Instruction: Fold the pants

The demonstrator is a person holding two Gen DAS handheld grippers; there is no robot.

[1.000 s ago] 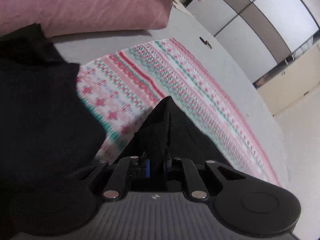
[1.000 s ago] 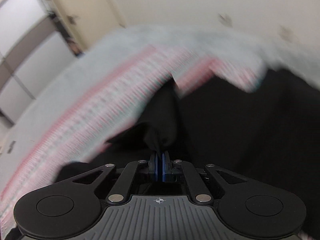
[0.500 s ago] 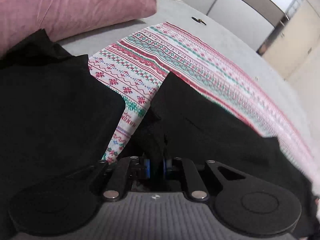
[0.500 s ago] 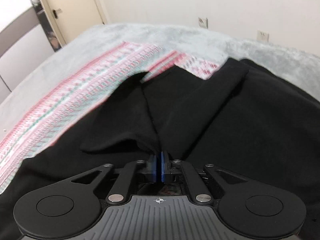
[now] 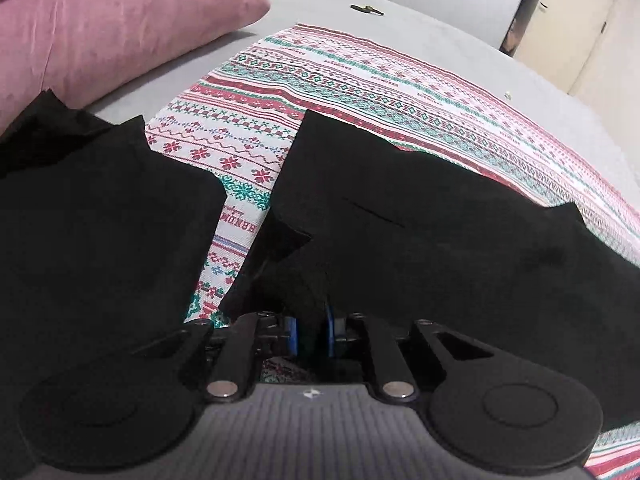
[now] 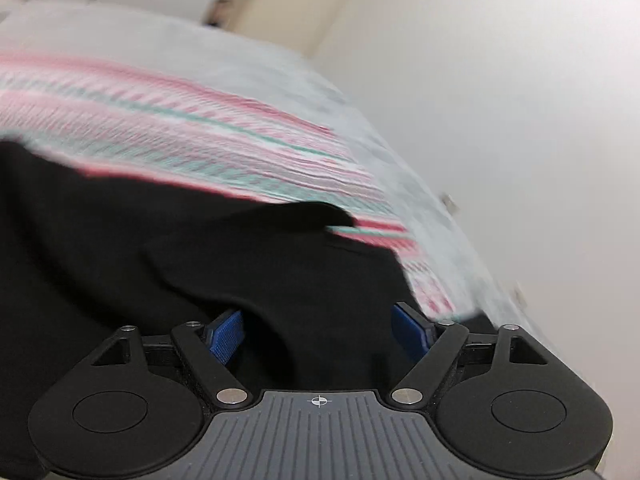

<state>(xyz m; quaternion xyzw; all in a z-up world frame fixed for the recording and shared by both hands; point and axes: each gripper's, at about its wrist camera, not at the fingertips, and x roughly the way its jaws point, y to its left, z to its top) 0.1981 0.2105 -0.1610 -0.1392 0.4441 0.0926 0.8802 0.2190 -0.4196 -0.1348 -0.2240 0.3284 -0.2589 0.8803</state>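
Black pants (image 5: 420, 216) lie spread over a red, green and white patterned cloth (image 5: 360, 80) on a grey bed (image 5: 460, 40), a pink pillow (image 5: 120, 24) at the far left. The left gripper (image 5: 310, 330) is clenched on a bunched edge of the fabric at the near side, its blue pads (image 5: 291, 334) close together with cloth between them. The right gripper (image 6: 318, 330) is letting go: its jaws are opening, its pads (image 6: 224, 332) standing wide of the black fold that lies loose between them. In that blurred view the pants reach toward the right end of the cloth, close to a white wall (image 6: 500, 80).

With only one end pinned, the risk is a lopsided fold. Any tug from the left could drag the freed layer out of line, and the raised flap near the left pads could crease under or spring open once released.
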